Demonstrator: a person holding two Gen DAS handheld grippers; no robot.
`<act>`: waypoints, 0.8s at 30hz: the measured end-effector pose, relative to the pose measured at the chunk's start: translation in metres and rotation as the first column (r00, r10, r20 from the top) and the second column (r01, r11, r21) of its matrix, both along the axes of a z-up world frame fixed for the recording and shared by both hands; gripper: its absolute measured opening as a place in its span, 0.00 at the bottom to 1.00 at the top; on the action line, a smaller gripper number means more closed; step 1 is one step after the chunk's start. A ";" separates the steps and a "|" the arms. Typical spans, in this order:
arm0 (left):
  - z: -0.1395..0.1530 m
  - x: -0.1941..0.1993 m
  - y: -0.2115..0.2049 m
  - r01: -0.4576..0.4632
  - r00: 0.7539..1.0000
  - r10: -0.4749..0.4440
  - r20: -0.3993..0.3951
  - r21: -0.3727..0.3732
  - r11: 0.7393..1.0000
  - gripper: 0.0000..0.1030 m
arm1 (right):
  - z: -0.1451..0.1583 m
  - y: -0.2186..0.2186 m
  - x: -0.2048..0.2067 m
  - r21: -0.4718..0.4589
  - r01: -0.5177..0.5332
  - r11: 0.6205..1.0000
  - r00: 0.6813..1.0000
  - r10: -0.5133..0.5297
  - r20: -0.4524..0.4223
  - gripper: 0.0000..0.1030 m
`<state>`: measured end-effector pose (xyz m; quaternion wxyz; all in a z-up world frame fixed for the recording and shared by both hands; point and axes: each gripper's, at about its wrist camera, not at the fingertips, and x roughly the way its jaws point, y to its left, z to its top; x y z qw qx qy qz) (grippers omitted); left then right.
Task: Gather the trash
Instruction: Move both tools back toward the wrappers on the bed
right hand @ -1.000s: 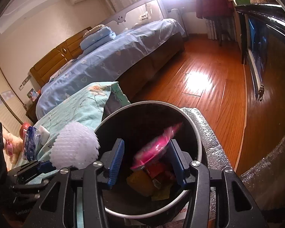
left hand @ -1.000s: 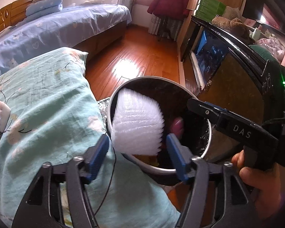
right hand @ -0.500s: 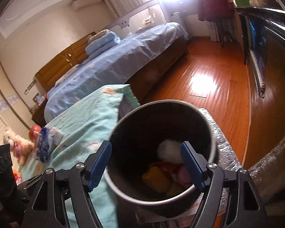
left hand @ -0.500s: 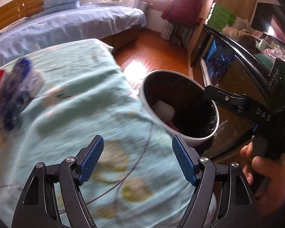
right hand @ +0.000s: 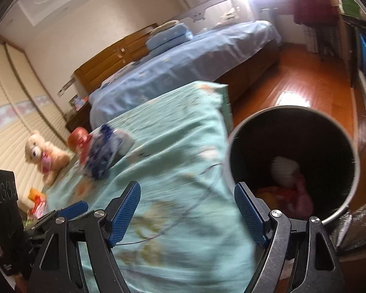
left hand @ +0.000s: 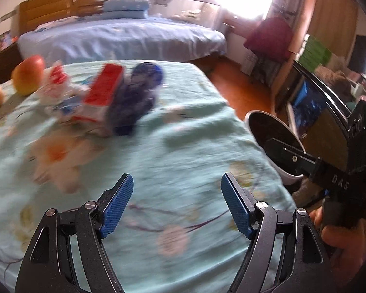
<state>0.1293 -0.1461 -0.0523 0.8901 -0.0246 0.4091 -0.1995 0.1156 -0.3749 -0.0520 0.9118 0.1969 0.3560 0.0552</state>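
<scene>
My left gripper (left hand: 177, 200) is open and empty over the teal floral blanket (left hand: 188, 141). Ahead of it, blurred, lies a pile of trash: a red and white carton (left hand: 105, 92), a dark blue wrapper (left hand: 136, 97) and a white and red wrapper (left hand: 58, 90). My right gripper (right hand: 188, 210) hangs over the blanket's edge beside the round trash bin (right hand: 305, 131); its jaws are opening with nothing between them. In the bin lie a white foam net (right hand: 285, 171), a pink wrapper (right hand: 302, 195) and other scraps. The blue wrapper (right hand: 102, 151) also shows in the right wrist view.
An apple (left hand: 28, 75) sits left of the pile, a teddy bear (right hand: 44, 153) farther left. More small packets (right hand: 36, 202) lie near the blanket's left edge. A blue-covered bed (left hand: 124, 39) stands behind, wooden floor (right hand: 305, 83) beyond the bin, a dark cabinet (left hand: 329, 122) at the right.
Both grippers have swung left, from over the bin to over the blanket. The left let go of the white foam net and the right of the pink wrapper; both now lie in the bin.
</scene>
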 end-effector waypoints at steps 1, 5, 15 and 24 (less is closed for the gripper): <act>-0.001 0.001 0.011 -0.019 1.000 0.019 -0.005 -0.004 1.000 0.74 | -0.001 0.009 0.001 -0.001 -0.017 1.000 1.000 0.017 -0.002 0.78; -0.006 0.002 0.037 -0.071 0.997 0.071 -0.013 -0.007 0.997 0.74 | -0.003 0.037 0.006 -0.008 -0.073 0.997 0.997 0.073 -0.009 0.78; -0.016 0.004 0.092 -0.168 0.986 0.168 -0.022 -0.001 0.986 0.74 | 0.000 0.070 0.018 -0.023 -0.128 0.992 0.992 0.128 -0.003 0.78; -0.012 0.021 0.116 -0.220 0.975 0.220 0.021 0.020 0.975 0.74 | 0.000 0.102 0.033 -0.065 -0.183 0.981 0.983 0.184 0.006 0.78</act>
